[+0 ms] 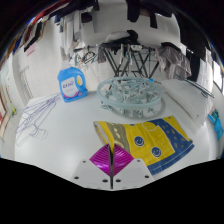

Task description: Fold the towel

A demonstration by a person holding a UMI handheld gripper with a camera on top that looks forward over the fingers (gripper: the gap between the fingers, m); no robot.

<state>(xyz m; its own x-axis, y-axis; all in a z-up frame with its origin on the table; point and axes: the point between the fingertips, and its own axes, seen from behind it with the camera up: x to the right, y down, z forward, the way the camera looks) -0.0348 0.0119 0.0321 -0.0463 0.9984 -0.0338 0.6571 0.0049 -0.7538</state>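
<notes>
A: Status on the fold?

B: Judging by the layout, pre-grasp. towel (pixel 150 141) looks spread flat on the tabletop (pixel 70 130), no fold made yet as far as I can see. Nothing held.

A: gripper?

B: gripper (pixel 112 163) fingers stand apart, magenta pads (pixel 103 158) facing in, only bare tabletop between them. Not clamped on anything.

A: Scene, left to right.

B: At 9 o'clock of the gripper, a wire rack-like thing (pixel 35 113), hard to identify. At 11, well beyond the fingers, a blue detergent bag (pixel 69 86). At 12, farther back, a clear round stand (pixel 129 94) with a black tripod-like frame (pixel 128 60) on or behind it, can't tell which. At 1 to 2, the towel: yellow with blue and orange borders and small blue round marks.

A: Towel vs gripper?

B: Just ahead and right. Its near-left corner lies close to the right fingertip, roughly 1 o'clock; whether it touches I can't tell. The body runs out towards 2 to 3.

A: Next move?

B: My read: shift right-forward, bring one edge or corner between the fingers, close on a single layer, then lift and carry it across to the opposite edge. Risk: thin cloth lying flat, fingers may skid on the tabletop or miss the layer.
</notes>
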